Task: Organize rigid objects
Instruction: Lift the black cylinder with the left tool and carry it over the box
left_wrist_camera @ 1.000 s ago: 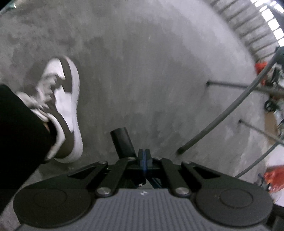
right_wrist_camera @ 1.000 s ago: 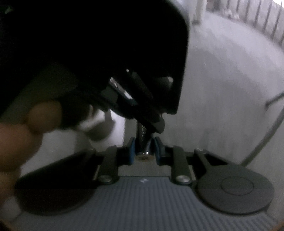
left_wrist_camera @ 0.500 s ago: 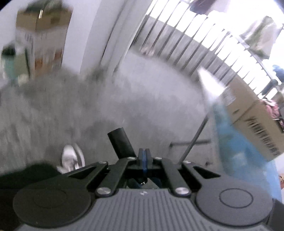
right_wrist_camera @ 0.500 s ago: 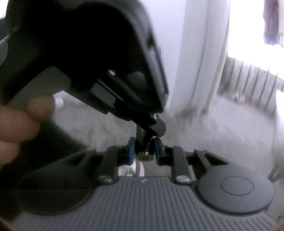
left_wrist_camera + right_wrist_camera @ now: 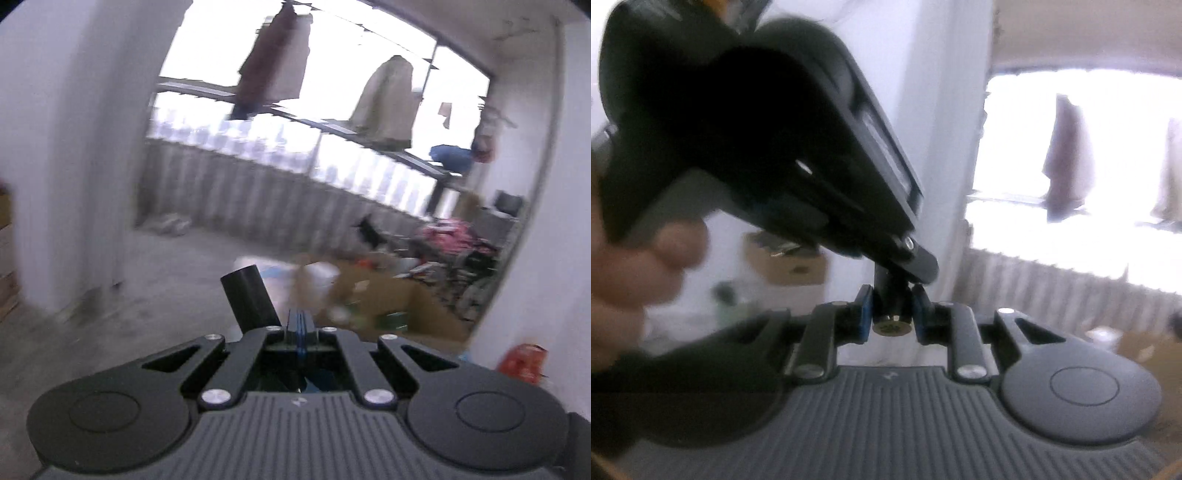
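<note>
Two hand-held grippers are in play, and you hold both in the air, level with the room rather than over any work surface. Start at the left: the left hand-held gripper (image 5: 300,325) has its blue-padded fingers pressed flat together with nothing between them. A matte black cylindrical stub (image 5: 249,301) stands just to the left of those fingers, tilted up and slightly leftward; you cannot tell what it belongs to. Beyond it lie a grey concrete floor (image 5: 155,280), a pale railing under bright windows, hanging garments, and a blurred heap of cardboard boxes (image 5: 399,299) with coloured clutter at right.

Move to the right: the right hand-held gripper (image 5: 892,314) is closed around a short black post with a brass-coloured round end (image 5: 891,326), the blue pads bearing on its two sides. The post runs roughly vertical, along the finger direction. It joins a large, smooth, hard black plastic body (image 5: 738,129) that rises up and to the left, partly gripped by your bare hand (image 5: 639,266).

No rigid object to be sorted is clearly identifiable. Judged from this, the likely items lie in the clutter ahead and to the right of the left hand-held gripper, which is free and therefore the better placed of the two.
</note>
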Demonstrator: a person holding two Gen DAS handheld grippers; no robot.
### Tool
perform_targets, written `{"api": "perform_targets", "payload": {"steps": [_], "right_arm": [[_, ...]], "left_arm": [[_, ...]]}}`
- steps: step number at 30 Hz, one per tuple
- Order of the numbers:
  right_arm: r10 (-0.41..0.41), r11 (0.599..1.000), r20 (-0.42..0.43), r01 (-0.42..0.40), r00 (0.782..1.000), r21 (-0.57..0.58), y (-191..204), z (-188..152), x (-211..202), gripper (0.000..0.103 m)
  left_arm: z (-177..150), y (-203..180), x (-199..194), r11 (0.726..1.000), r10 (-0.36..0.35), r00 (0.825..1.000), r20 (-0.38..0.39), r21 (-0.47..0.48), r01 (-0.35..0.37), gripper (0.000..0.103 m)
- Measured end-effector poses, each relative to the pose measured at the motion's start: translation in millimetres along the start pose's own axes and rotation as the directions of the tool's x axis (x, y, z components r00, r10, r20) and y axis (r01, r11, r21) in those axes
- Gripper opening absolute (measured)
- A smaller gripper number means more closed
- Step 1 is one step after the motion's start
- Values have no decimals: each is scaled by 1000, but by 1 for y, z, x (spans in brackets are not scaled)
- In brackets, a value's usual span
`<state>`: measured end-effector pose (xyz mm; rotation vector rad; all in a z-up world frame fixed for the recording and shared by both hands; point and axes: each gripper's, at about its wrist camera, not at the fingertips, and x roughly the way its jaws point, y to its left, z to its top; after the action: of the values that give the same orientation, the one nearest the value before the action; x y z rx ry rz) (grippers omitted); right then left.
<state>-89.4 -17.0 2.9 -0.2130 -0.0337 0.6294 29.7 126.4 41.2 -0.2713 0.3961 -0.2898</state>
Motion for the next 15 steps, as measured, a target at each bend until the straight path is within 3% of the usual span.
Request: {"api": "perform_targets", "payload": {"steps": [3,6,9,12,14,15], "right_arm": [[-107,994,8,108,994,-28,-47,11,-15,20],[-201,979,-30,200,979,-31,-103,15,-24,20],[-256,966,-122,259,959,9,-164,15,-23,21],[-259,953,-252,289,932,90,-228,12,-10,21],[-225,939,-351,298,909,171,-270,7,10,21],[-195,931,-412,300,890,207,-292,4,22,21]], "left_arm": [[18,-35,44,993,-113,993,-18,24,113,2],[28,-69,100,977,-209,975,-80,26,212,4],[41,-98,157,959,-282,945,-165,-11,284,5],[47,-110,211,954,-297,923,-244,-35,298,5],[49,-113,241,961,-273,923,-272,-33,275,26],[51,-112,253,964,-261,923,-283,-34,262,31]]}}
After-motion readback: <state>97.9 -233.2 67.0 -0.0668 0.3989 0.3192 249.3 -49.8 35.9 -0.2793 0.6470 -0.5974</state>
